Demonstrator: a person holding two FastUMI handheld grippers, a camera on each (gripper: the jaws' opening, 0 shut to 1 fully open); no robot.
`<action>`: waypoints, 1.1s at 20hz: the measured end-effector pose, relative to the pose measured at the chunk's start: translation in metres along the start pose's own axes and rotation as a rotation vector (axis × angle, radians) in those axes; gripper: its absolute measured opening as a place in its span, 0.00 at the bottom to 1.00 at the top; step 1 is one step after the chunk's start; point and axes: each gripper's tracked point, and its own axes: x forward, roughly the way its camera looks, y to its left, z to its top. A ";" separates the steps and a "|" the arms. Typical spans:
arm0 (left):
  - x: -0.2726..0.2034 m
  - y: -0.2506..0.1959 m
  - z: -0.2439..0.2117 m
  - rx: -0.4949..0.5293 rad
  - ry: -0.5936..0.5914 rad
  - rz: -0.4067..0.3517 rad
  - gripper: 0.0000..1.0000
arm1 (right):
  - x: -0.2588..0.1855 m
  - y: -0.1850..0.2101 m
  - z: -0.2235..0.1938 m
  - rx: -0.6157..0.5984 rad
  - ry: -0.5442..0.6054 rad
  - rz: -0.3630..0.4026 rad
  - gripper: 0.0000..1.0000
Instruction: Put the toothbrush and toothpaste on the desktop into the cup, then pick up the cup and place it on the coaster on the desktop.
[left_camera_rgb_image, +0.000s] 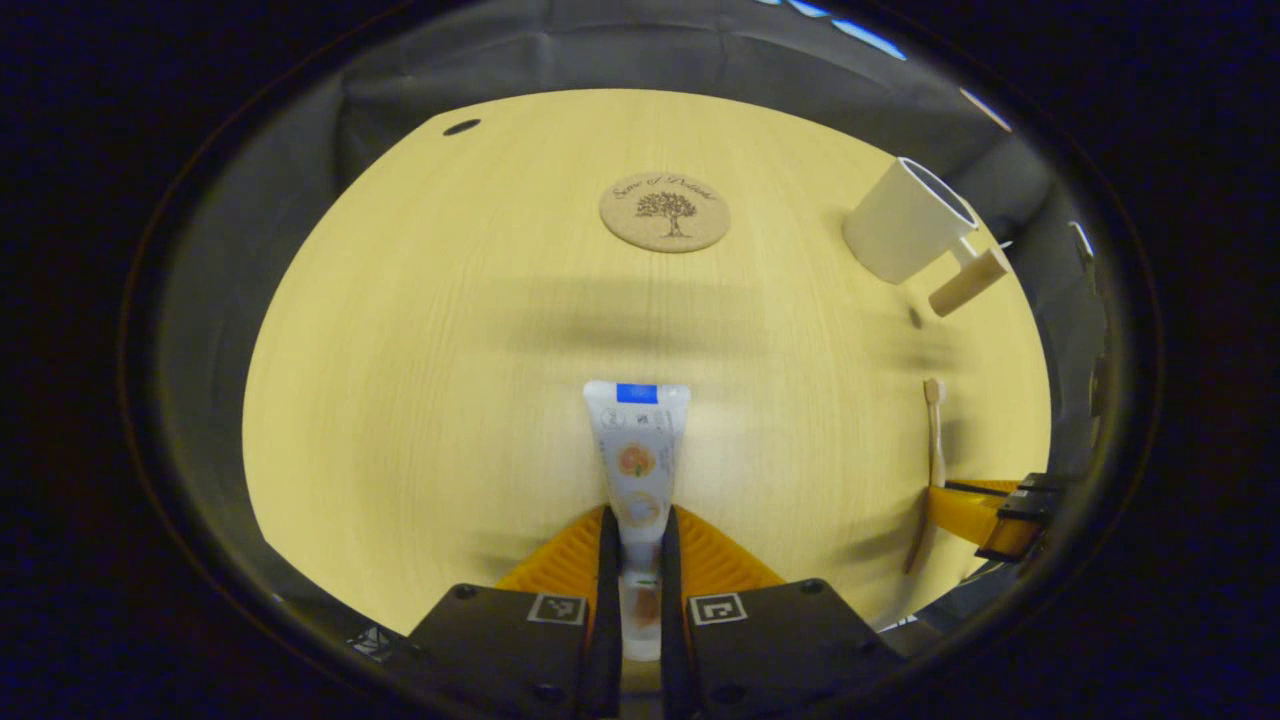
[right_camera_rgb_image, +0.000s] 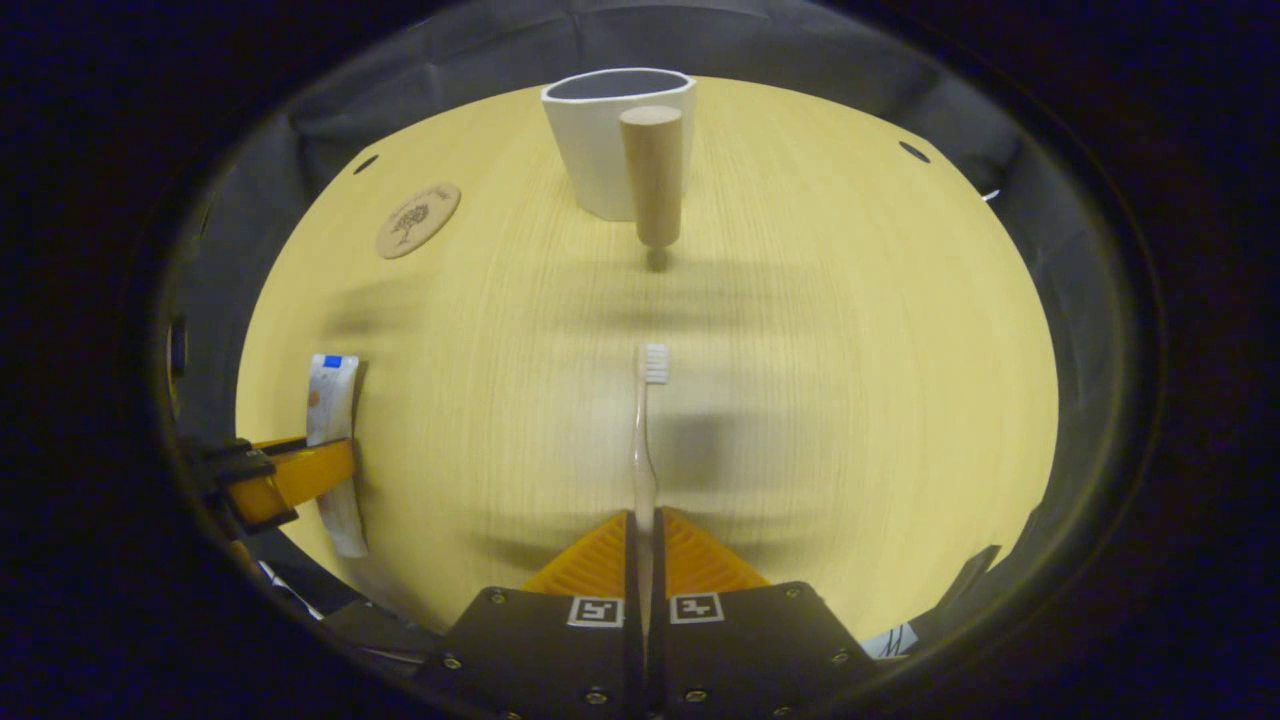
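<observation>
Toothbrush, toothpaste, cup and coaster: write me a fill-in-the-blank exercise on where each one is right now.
1. The left gripper is shut on the ____.
2. The right gripper is shut on the handle of the ____.
3. The white cup has a ____ handle sticking out of its side.
4. The round cork coaster lies on the wooden desktop with ____ on top of it.

Missing words: toothpaste tube; toothbrush; wooden; nothing
</observation>
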 end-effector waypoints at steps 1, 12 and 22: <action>0.000 0.000 0.000 -0.001 -0.009 0.000 0.23 | -0.001 0.000 0.001 -0.001 -0.013 0.003 0.02; -0.041 -0.017 0.045 0.019 -0.236 -0.011 0.22 | -0.050 0.015 0.039 0.018 -0.286 0.109 0.02; -0.083 -0.051 0.112 0.010 -0.486 -0.042 0.23 | -0.113 0.022 0.121 -0.013 -0.624 0.188 0.02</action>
